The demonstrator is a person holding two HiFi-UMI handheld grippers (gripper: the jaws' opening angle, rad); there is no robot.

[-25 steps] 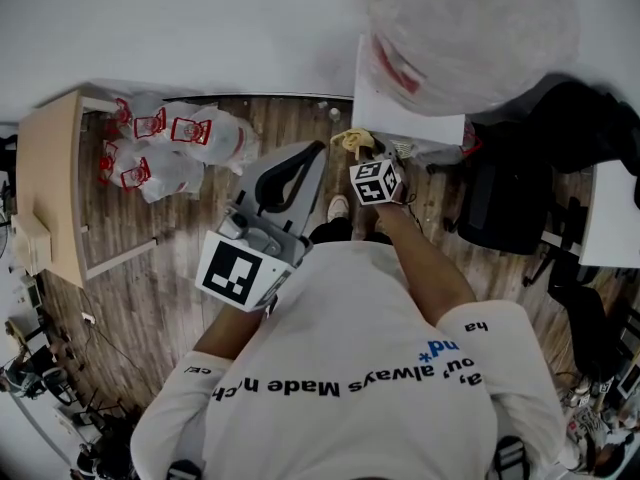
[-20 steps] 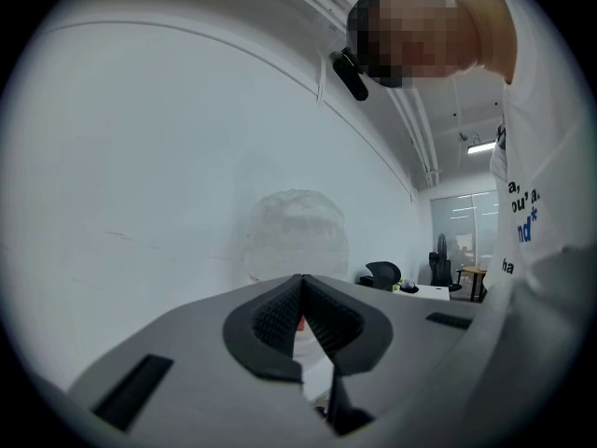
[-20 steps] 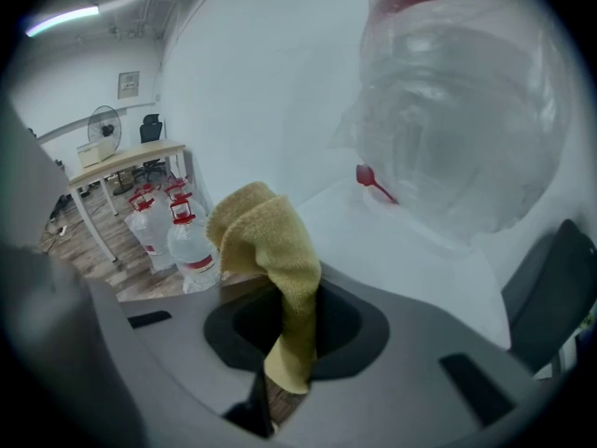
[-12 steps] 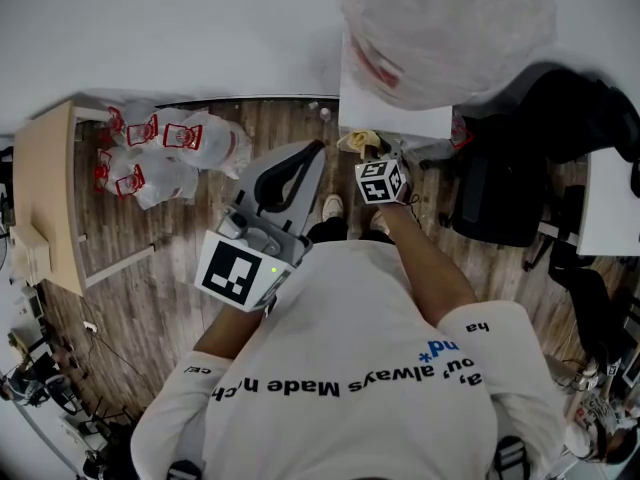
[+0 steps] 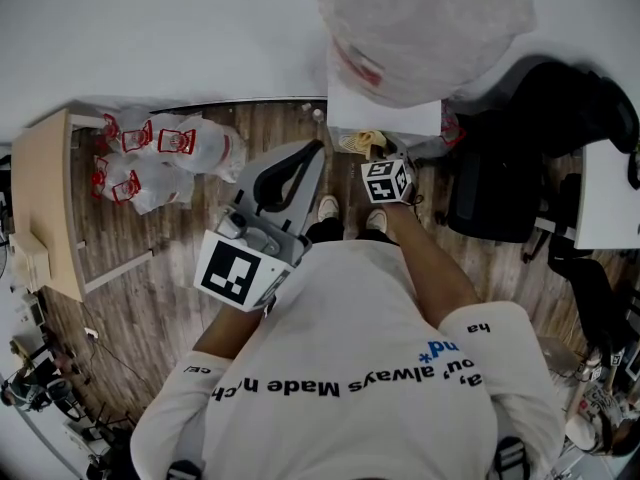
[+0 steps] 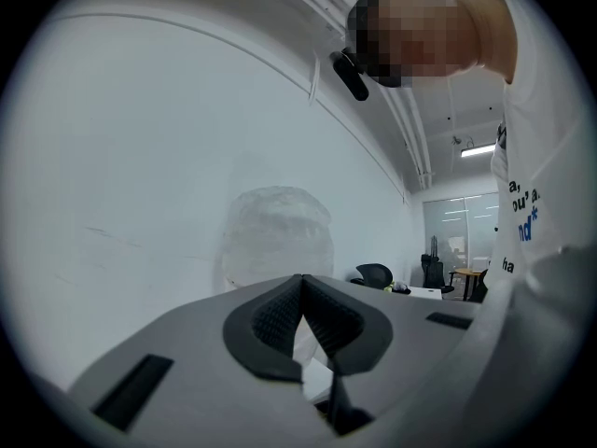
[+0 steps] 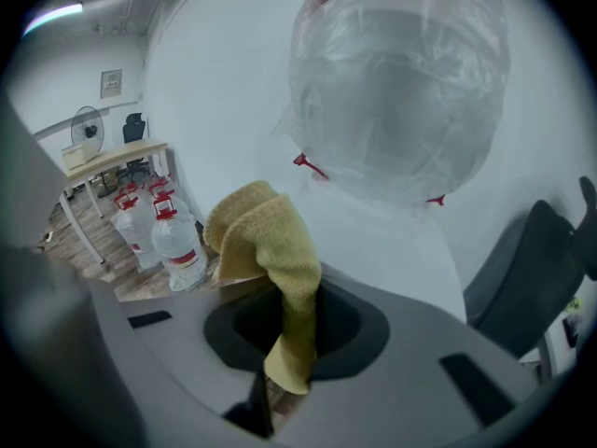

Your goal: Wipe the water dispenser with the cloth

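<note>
The white water dispenser (image 5: 385, 116) stands against the wall with a plastic-wrapped bottle (image 5: 420, 23) on top; it also fills the right gripper view (image 7: 392, 241). A yellow cloth (image 7: 270, 250) hangs pinched in my right gripper (image 7: 294, 320), which is shut on it close in front of the dispenser's body. In the head view the cloth (image 5: 362, 141) shows just beyond the right gripper (image 5: 378, 163). My left gripper (image 5: 290, 178) is shut with nothing in it, held left of the dispenser; in its own view (image 6: 303, 329) the wrapped bottle (image 6: 277, 236) lies ahead.
Several water jugs with red handles (image 5: 150, 153) sit on the wooden floor at left, next to a light wooden table (image 5: 45, 203). A black office chair (image 5: 500, 183) stands right of the dispenser. A white desk edge (image 5: 605, 198) is at far right.
The view has shifted so the dispenser sits further left and lower; the right gripper with the cloth stays close to its front. The left gripper has barely moved.
</note>
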